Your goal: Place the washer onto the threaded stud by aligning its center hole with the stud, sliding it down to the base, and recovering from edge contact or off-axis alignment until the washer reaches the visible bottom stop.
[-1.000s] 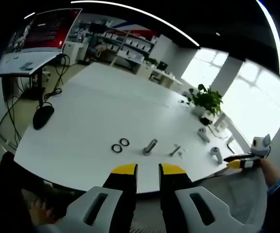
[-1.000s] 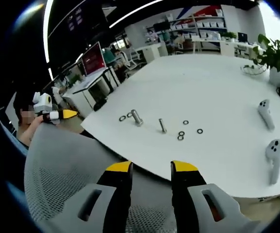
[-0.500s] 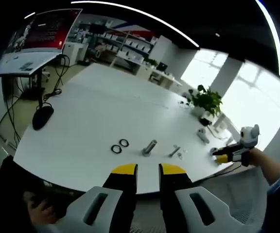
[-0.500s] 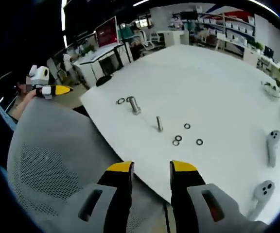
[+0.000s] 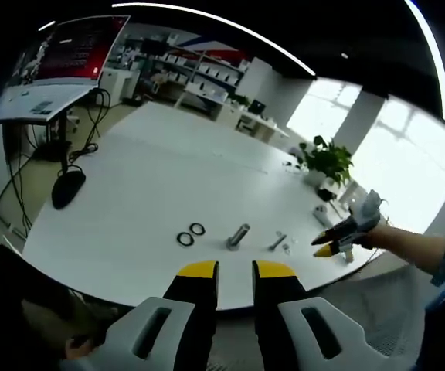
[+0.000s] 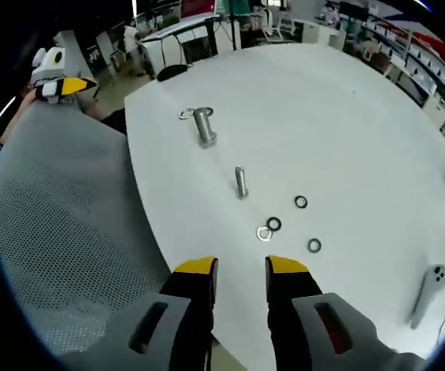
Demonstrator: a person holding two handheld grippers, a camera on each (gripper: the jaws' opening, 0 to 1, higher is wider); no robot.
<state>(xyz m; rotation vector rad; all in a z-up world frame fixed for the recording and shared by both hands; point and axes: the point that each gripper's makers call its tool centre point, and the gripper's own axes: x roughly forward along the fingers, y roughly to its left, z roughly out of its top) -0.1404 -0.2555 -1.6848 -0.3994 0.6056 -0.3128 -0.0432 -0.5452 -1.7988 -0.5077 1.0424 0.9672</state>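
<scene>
A small threaded stud (image 6: 241, 182) stands on the white table (image 6: 346, 116). Just beyond my right gripper (image 6: 240, 267) lie several washers: a silver one (image 6: 265, 233) and dark ones (image 6: 273, 224) (image 6: 300, 202) (image 6: 314, 246). The right gripper is open and holds nothing; it hovers over the table's near edge. In the left gripper view it (image 5: 327, 249) comes in from the right, close to the stud (image 5: 277, 240). My left gripper (image 5: 236, 270) is open and empty, well back from the table (image 5: 153, 170). It also appears at the top left of the right gripper view (image 6: 62, 85).
A larger bolt (image 6: 203, 126) lies farther along the table with a ring (image 6: 185, 114) beside it; two dark rings (image 5: 185, 236) lie left of this bolt (image 5: 238, 234). A grey mesh chair back (image 6: 60, 255) sits below the table edge. Controllers (image 6: 423, 286), a mouse (image 5: 68, 185) and a plant (image 5: 327, 158) stand farther off.
My right gripper has moved forward over the table edge toward the washers and tipped downward, its jaws a little closer together. The left gripper has stayed put.
</scene>
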